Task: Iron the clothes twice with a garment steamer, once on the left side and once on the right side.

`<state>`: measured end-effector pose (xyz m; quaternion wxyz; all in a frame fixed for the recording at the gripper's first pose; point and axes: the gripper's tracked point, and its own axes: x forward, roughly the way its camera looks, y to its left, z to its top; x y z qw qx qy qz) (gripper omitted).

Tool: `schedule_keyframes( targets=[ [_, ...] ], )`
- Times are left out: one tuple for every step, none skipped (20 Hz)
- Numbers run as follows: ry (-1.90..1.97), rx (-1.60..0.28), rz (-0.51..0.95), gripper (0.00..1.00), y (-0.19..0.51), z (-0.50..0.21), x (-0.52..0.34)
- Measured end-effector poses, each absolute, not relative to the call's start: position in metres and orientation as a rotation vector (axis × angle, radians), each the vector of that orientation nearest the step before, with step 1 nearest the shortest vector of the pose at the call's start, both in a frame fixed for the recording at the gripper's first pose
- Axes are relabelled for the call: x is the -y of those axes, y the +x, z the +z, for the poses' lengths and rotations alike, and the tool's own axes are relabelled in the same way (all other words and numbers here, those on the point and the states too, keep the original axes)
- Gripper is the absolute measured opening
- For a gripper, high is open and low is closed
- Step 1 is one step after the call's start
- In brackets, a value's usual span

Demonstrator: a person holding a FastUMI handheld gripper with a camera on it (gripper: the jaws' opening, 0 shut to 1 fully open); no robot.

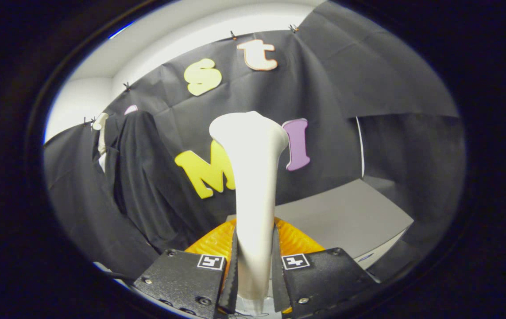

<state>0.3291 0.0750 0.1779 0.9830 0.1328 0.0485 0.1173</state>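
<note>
The gripper (254, 261) is clamping both fingers on the handle of a white garment steamer (253, 177), which is standing upright between them. A dark garment (146, 177) is hanging on the booth wall, beyond and left of the fingers.

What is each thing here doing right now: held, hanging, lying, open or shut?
Gripper: shut on the steamer's handle.
Steamer: held upright between the fingers, wide head on top, not touching the garment.
Garment: dark, hanging on a pale hanger against the booth wall, beyond the fingers and to one side.
Table: grey, bare where it shows.
</note>
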Motion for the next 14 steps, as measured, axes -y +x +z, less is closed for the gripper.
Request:
schedule_keyframes(
  targets=[
    [0.256,-0.068,0.233,0.34,0.32,0.191,-0.087],
    [0.245,-0.043,0.232,0.34,0.312,0.201,-0.098],
    [0.236,-0.02,0.231,0.34,0.305,0.212,-0.11],
    [0.228,0.003,0.231,0.34,0.298,0.223,-0.123],
    [0.218,0.024,0.231,0.34,0.29,0.234,-0.136],
    [0.207,0.045,0.232,0.34,0.284,0.245,-0.149],
    [0.197,0.071,0.236,0.34,0.277,0.256,-0.162],
    [0.187,0.094,0.242,0.34,0.271,0.266,-0.176],
    [0.182,0.113,0.247,0.34,0.265,0.276,-0.188],
    [0.18,0.127,0.253,0.34,0.263,0.285,-0.202],
    [0.178,0.139,0.263,0.34,0.261,0.292,-0.215],
    [0.175,0.153,0.27,0.34,0.259,0.3,-0.228],
    [0.169,0.164,0.271,0.34,0.257,0.307,-0.24],
    [0.166,0.173,0.27,0.34,0.257,0.314,-0.252]
  ],
)
